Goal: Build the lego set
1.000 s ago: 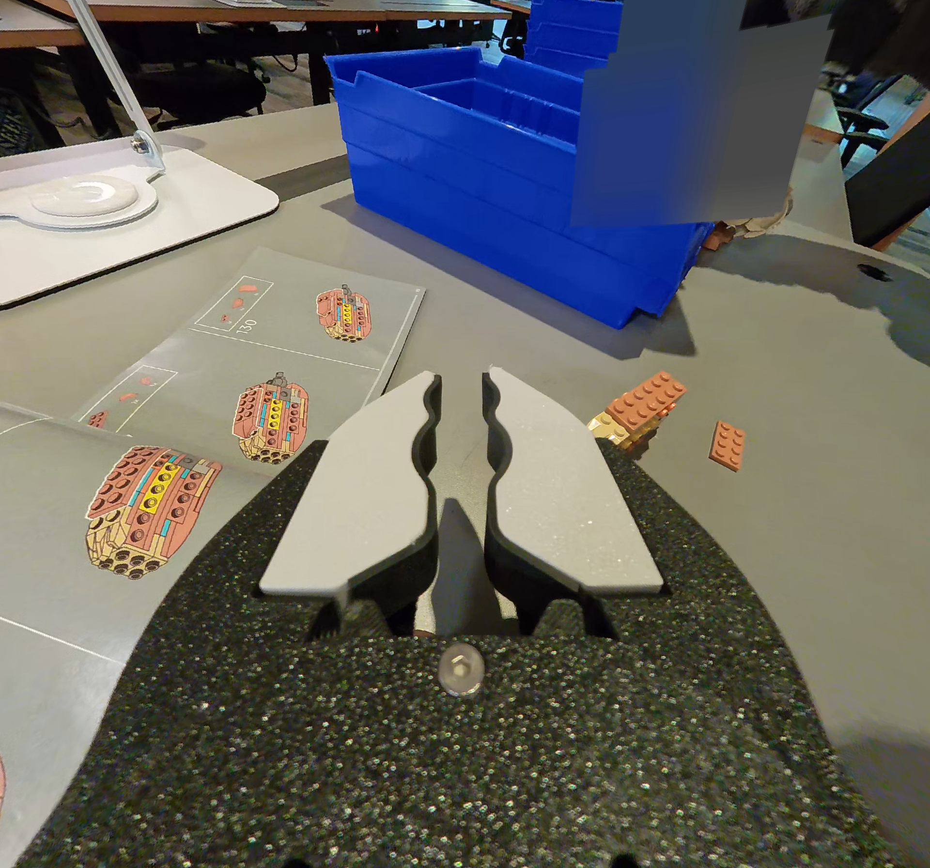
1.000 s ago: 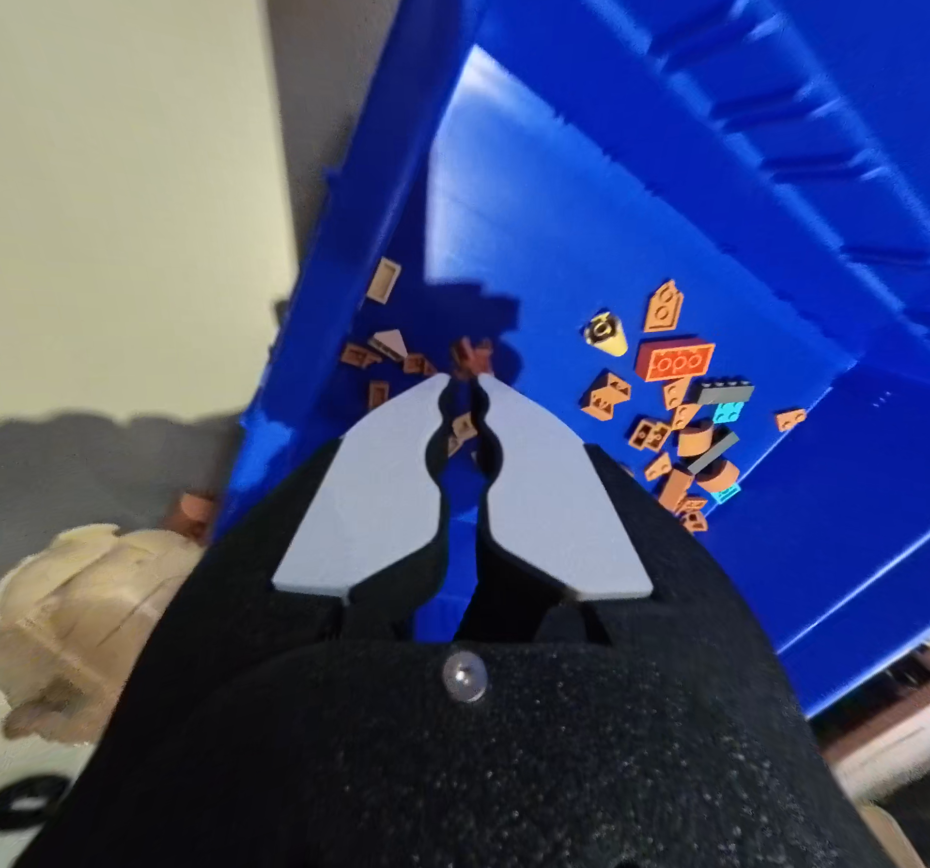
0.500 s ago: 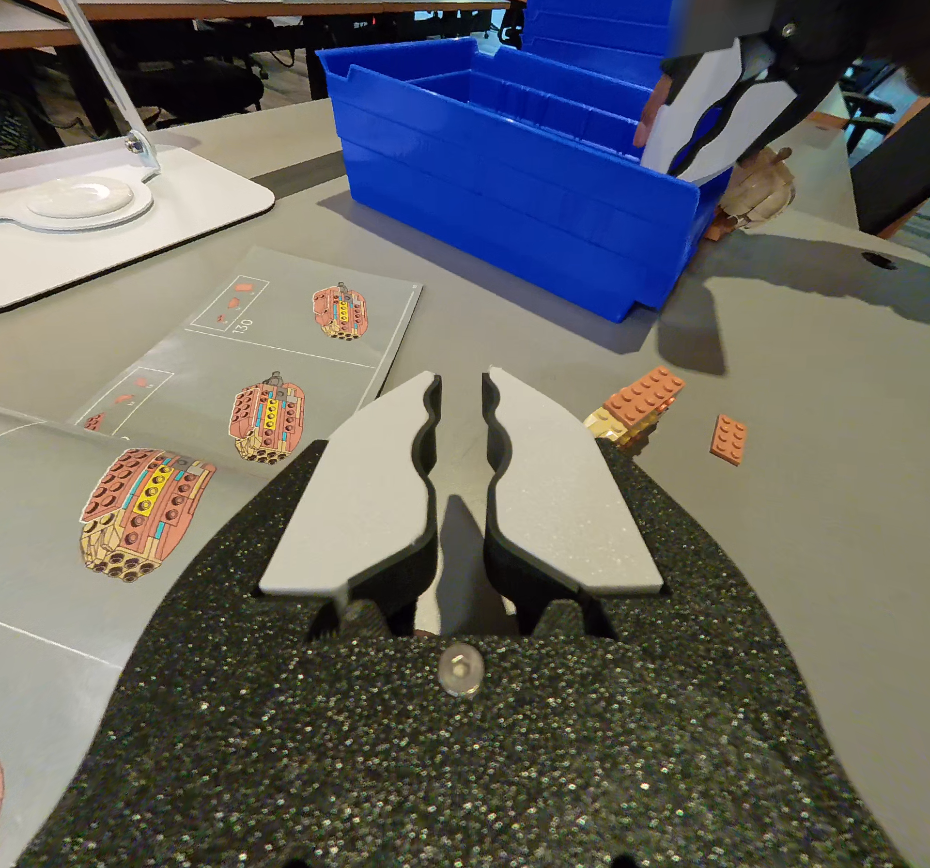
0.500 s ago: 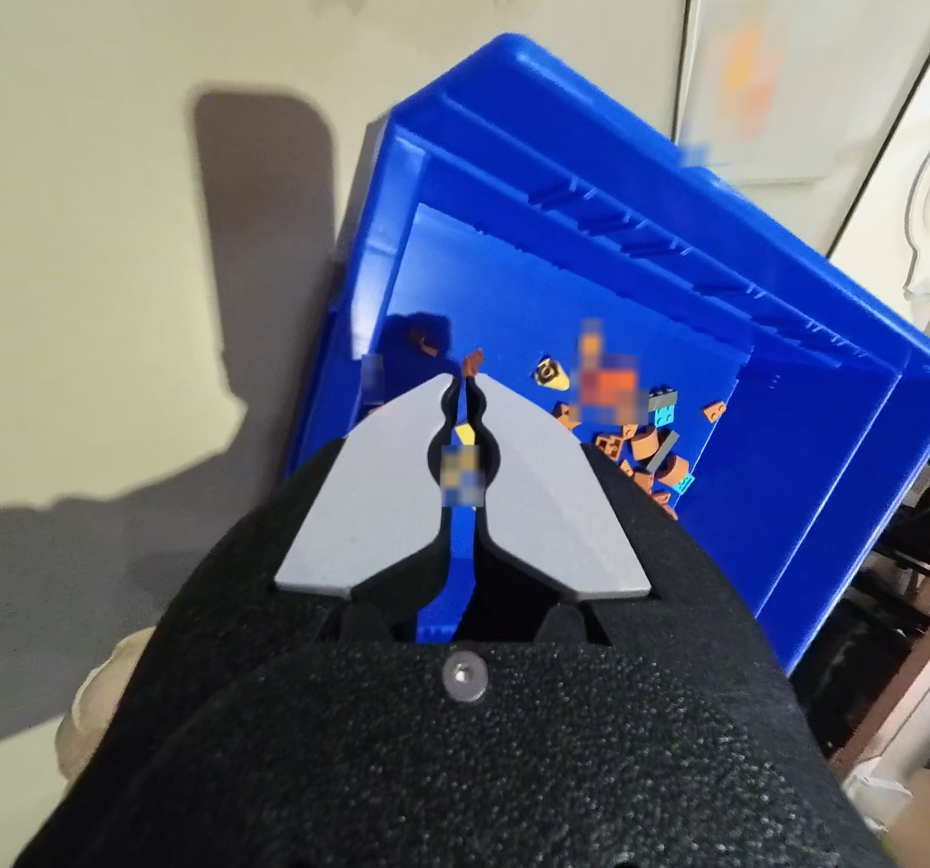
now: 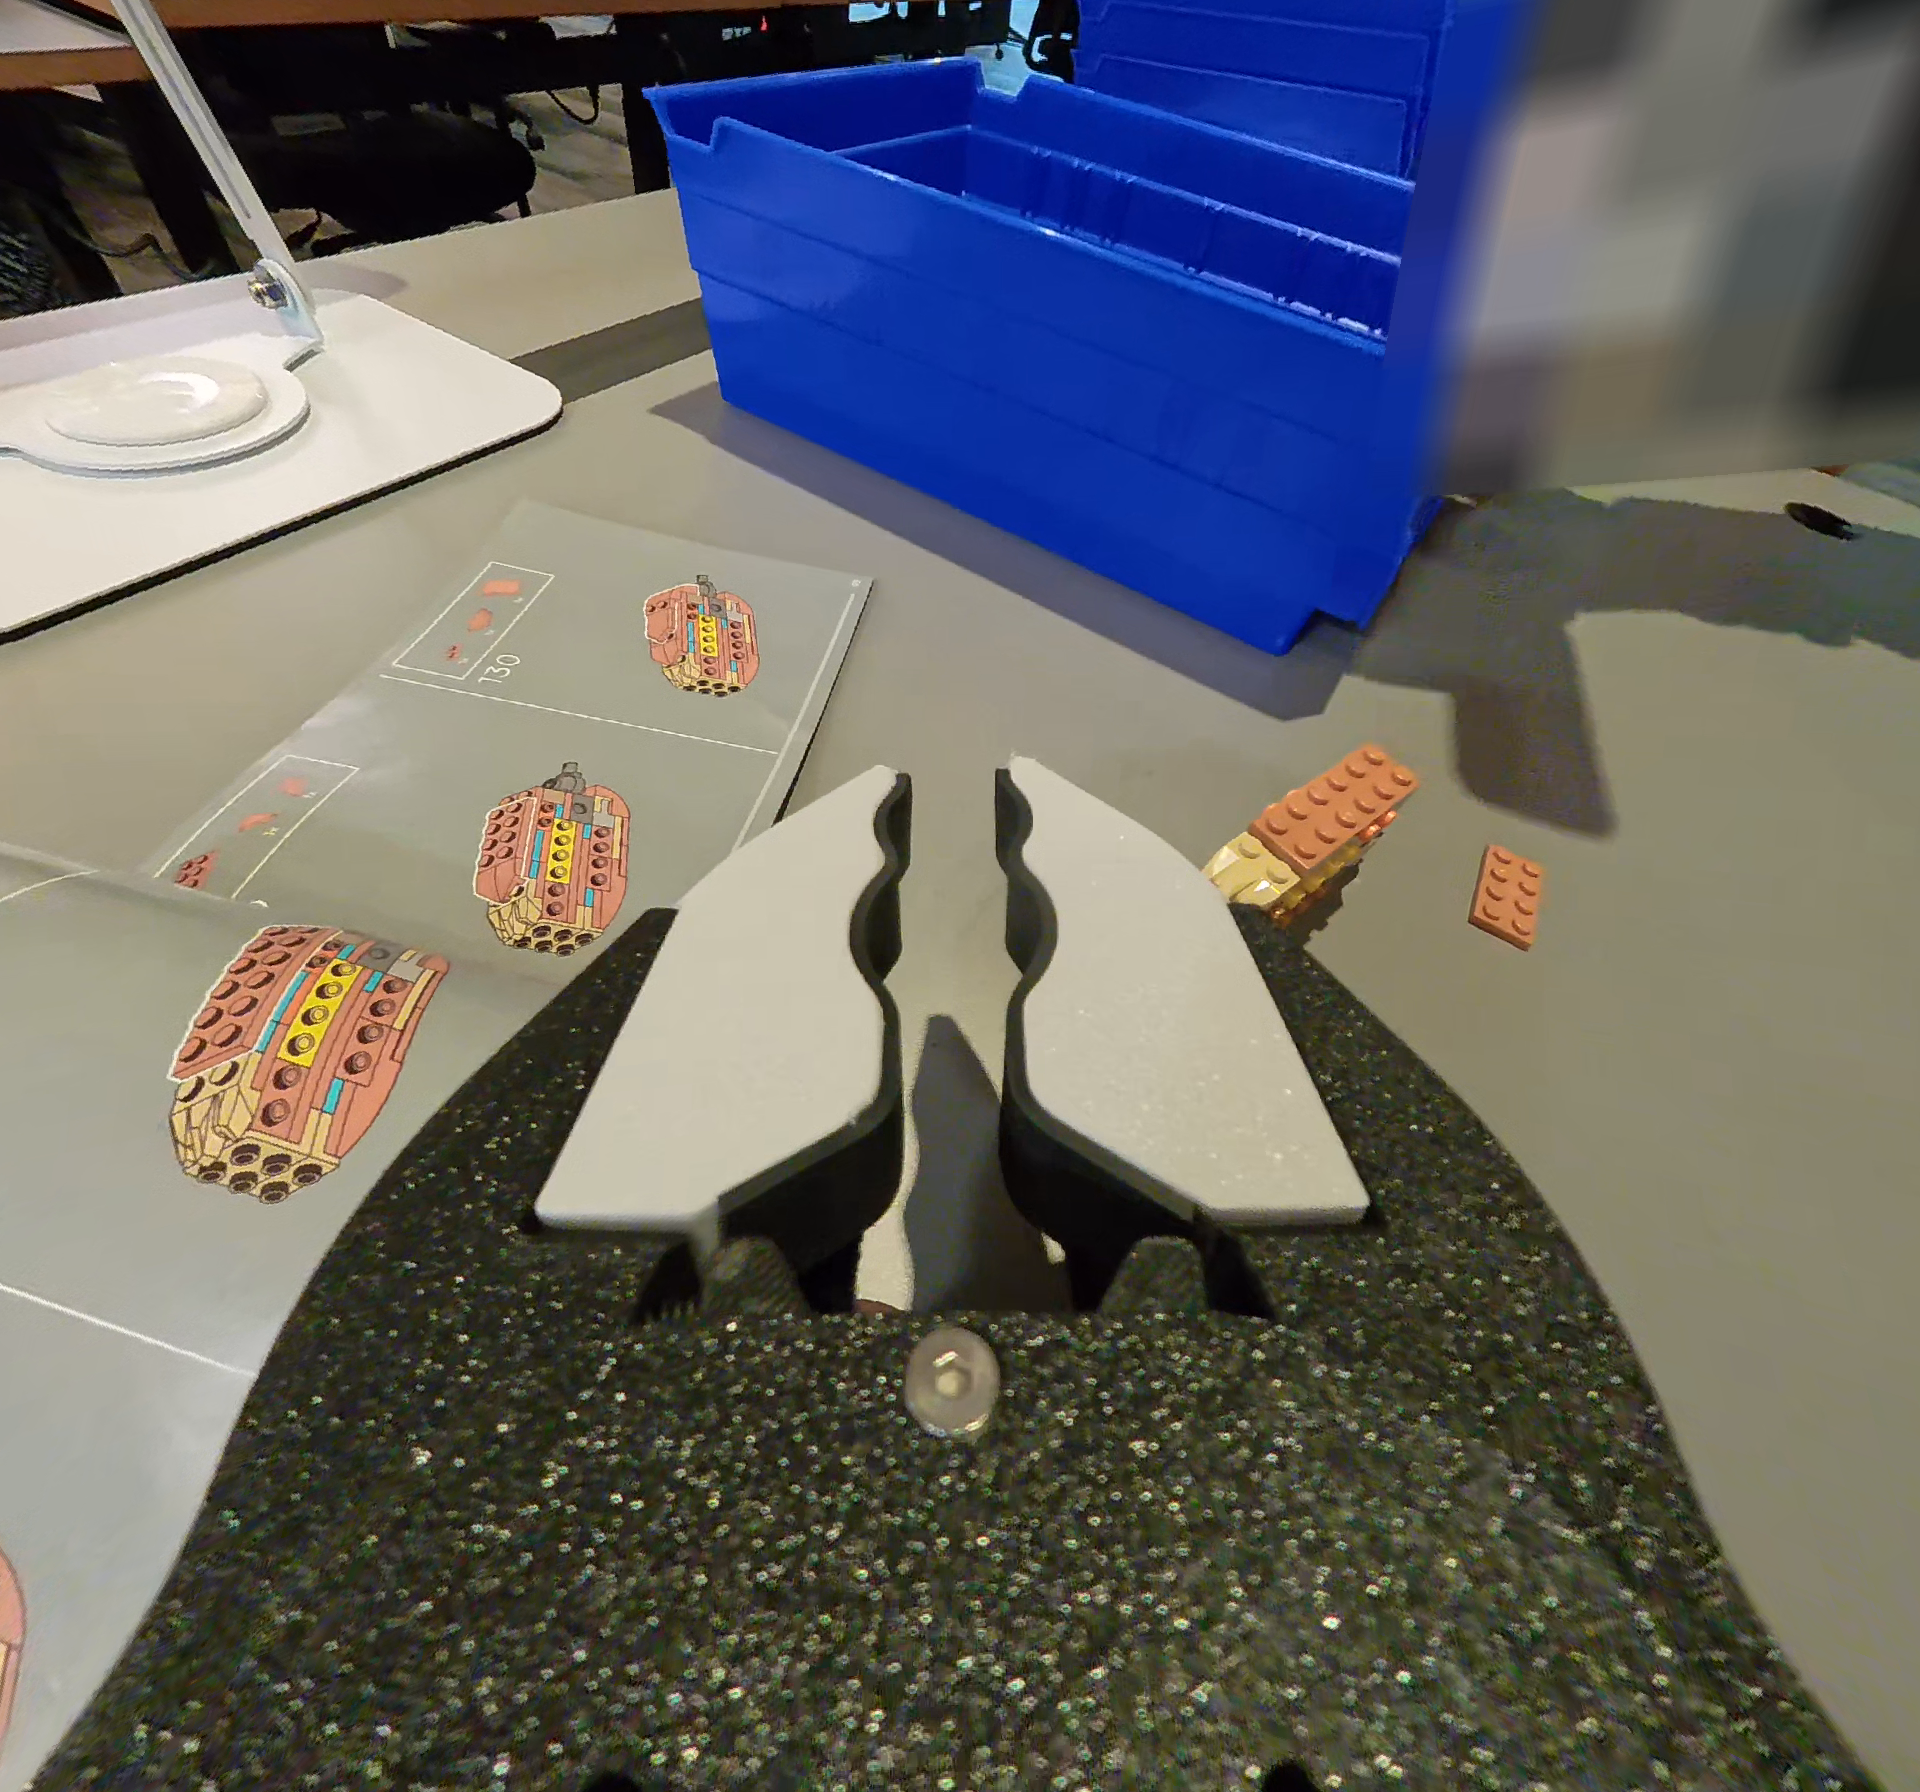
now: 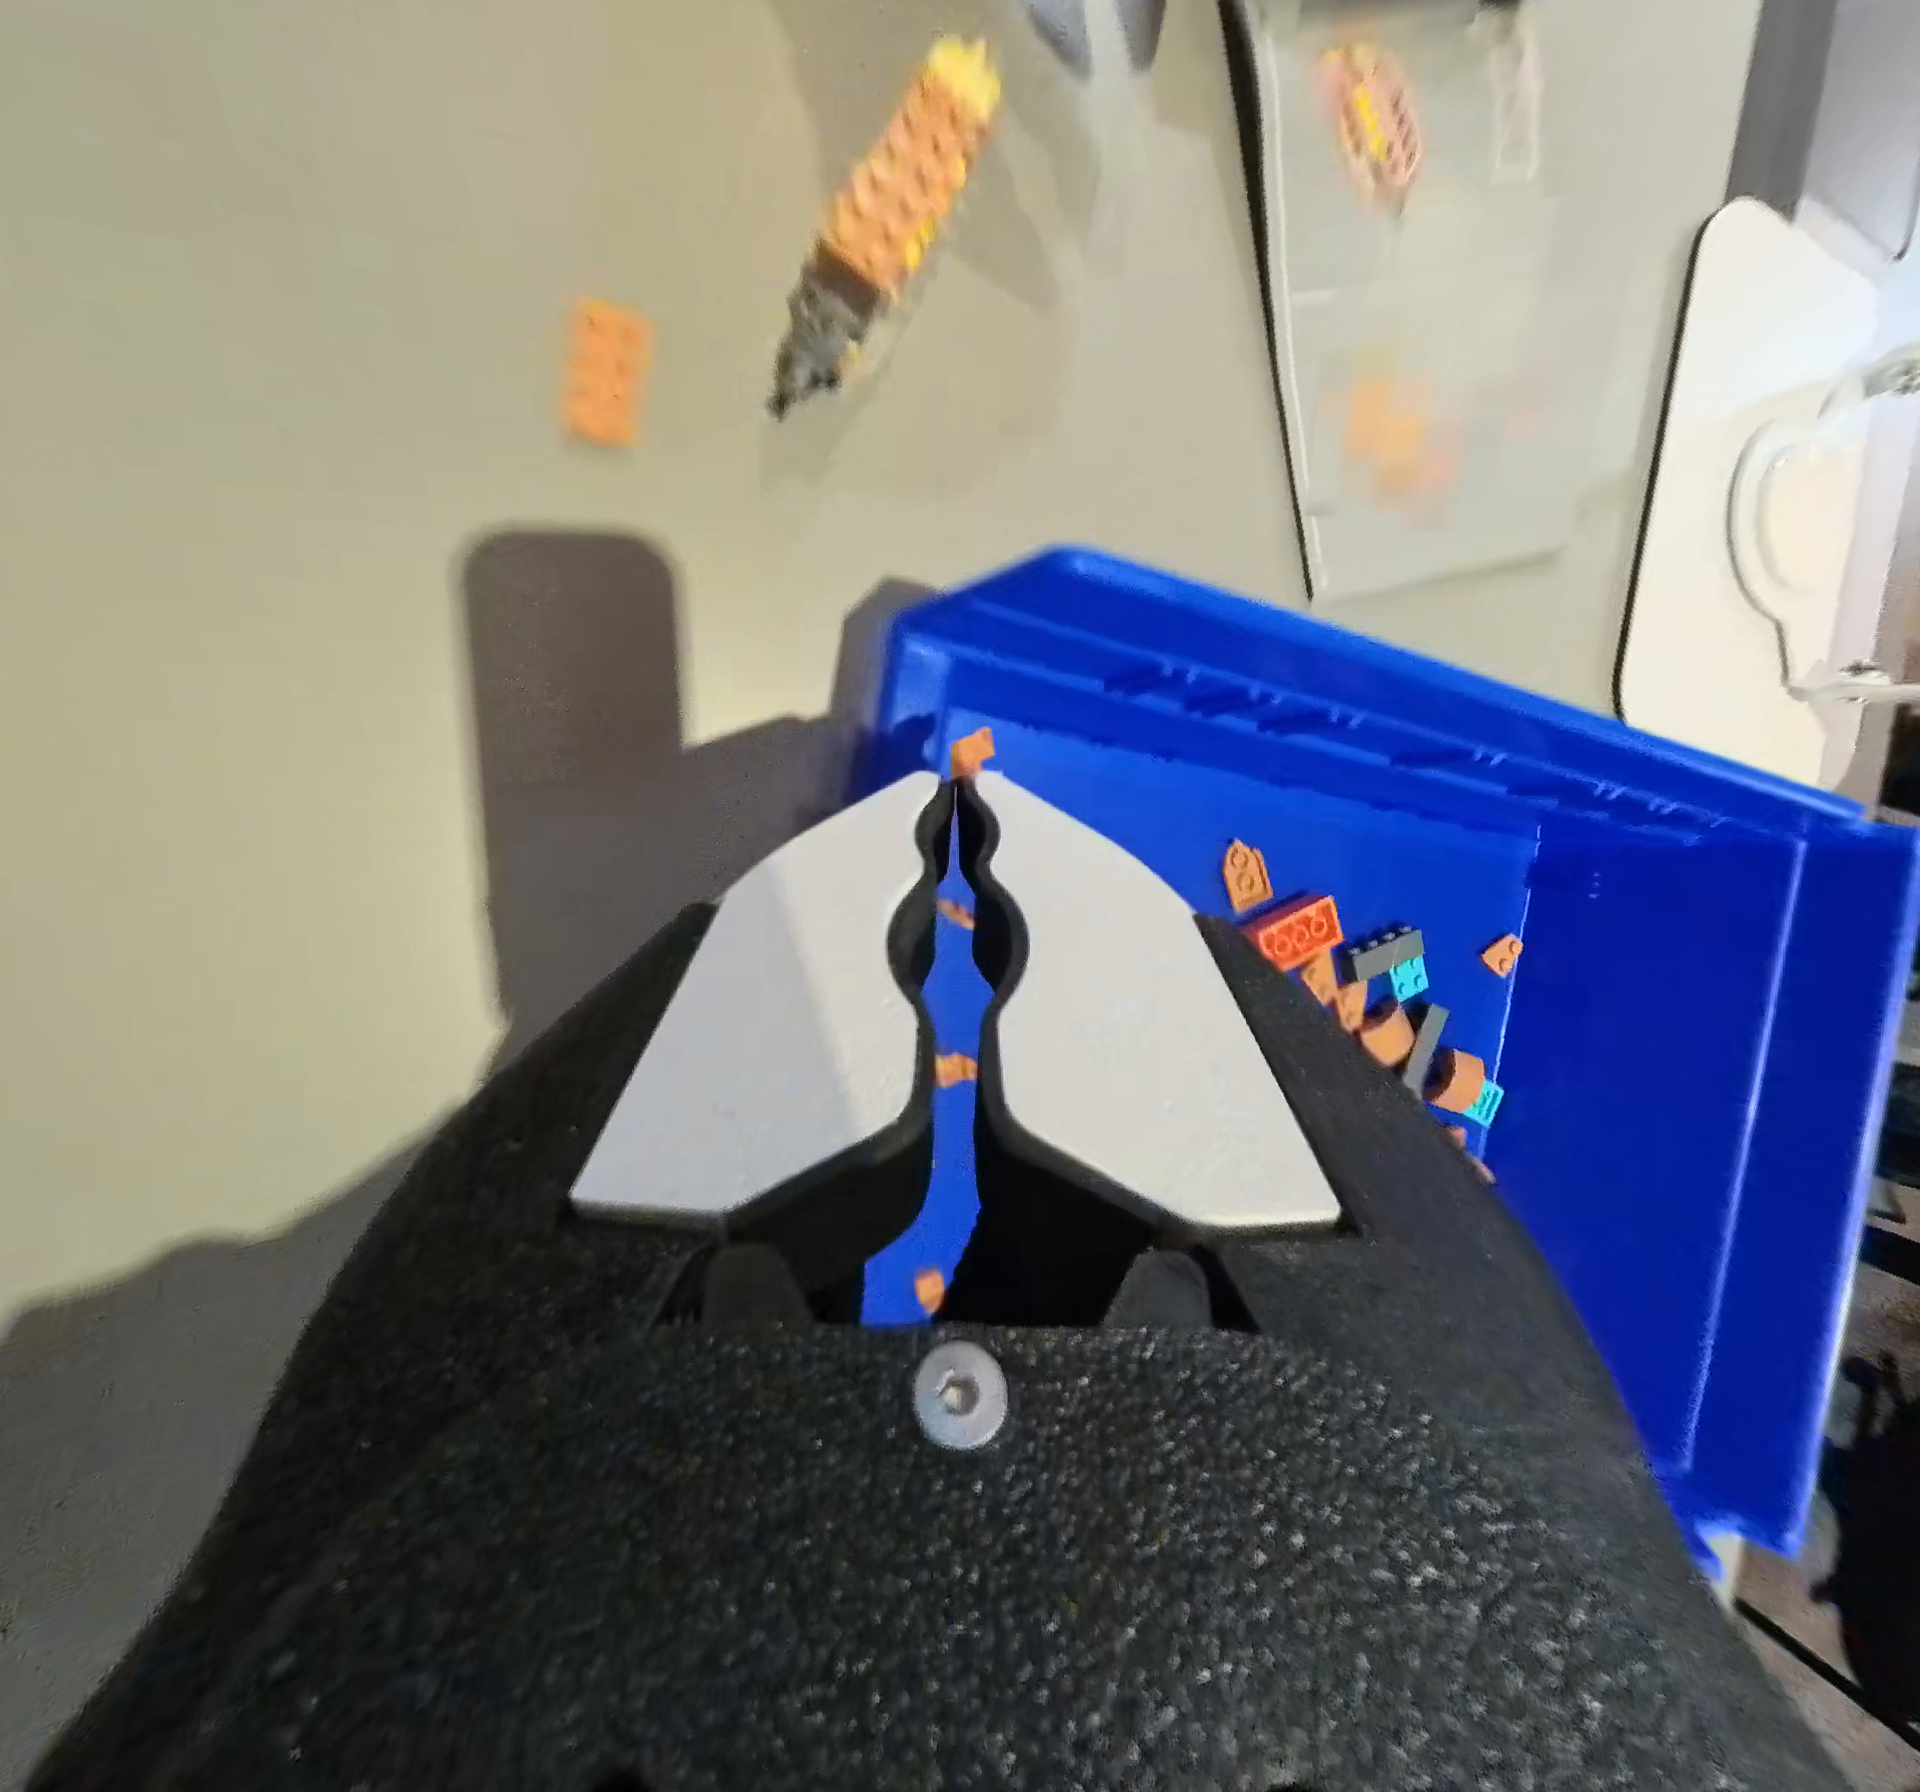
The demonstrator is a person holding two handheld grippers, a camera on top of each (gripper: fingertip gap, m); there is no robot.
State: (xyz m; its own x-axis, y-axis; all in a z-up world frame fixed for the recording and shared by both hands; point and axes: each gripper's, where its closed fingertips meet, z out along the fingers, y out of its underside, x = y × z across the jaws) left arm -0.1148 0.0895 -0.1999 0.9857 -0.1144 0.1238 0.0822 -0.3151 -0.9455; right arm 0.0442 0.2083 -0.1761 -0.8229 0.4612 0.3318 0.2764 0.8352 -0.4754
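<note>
My right gripper (image 6: 961,786) is shut on a small orange lego piece (image 6: 971,755) that sticks out past its fingertips. It is above the near corner of the blue bin (image 6: 1662,1067), which holds several loose bricks (image 6: 1382,994). My left gripper (image 5: 953,786) is open and empty, low over the grey table. A partly built model (image 5: 1320,828) with a brown studded top lies just to its right, and a small brown plate (image 5: 1507,895) lies beyond that. Both show blurred in the right wrist view: the model (image 6: 894,204) and the plate (image 6: 603,371).
An open instruction booklet (image 5: 520,703) lies to the left of my left gripper. A white lamp base (image 5: 208,433) stands at the far left. Stacked blue bins (image 5: 1039,371) stand behind. A mosaic patch covers the upper right of the left wrist view. About 20 cm separates my left fingertips from my right. The plate (image 6: 603,371) is about equally far from each gripper, around 15 cm. Look for it in the left wrist view (image 5: 1518,886) too.
My right gripper closed on the small orange piece inside the bin and rose out with it, pulling back from the bin floor. My left gripper has stayed open and nearly still.
</note>
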